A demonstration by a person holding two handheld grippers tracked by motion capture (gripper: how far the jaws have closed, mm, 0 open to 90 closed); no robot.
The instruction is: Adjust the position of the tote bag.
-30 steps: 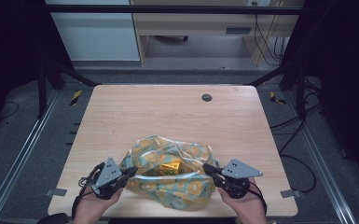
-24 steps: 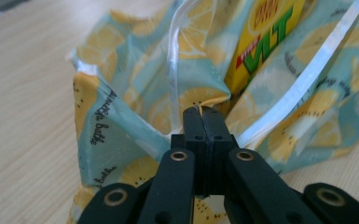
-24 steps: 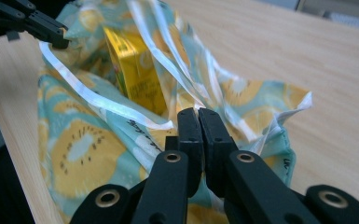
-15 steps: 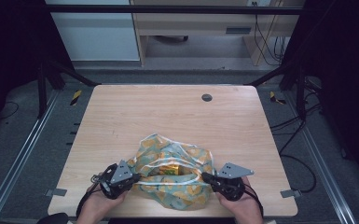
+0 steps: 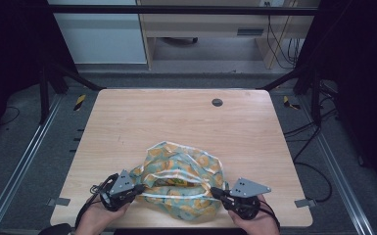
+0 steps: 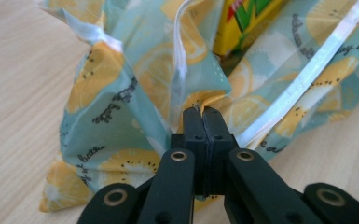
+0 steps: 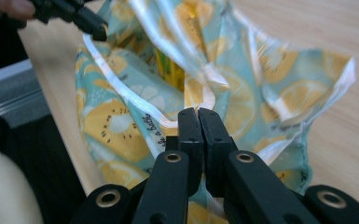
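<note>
Most of the yellow box [image 6: 242,23] inside my fruit-print bag [image 5: 181,181] is hidden by the bag's folds, and the top edge of the left gripper view cuts off its lettering, so I cannot read it. In the right gripper view the far side of the bag is blurred. My hands [image 5: 254,223] run off the bottom of the high view. The small dark disc [image 5: 217,102] on the surface is too small to identify.

Left gripper [image 5: 138,187] jaws clamped shut, right gripper [image 5: 215,192] likewise; tips facing inward, hands low.
</note>
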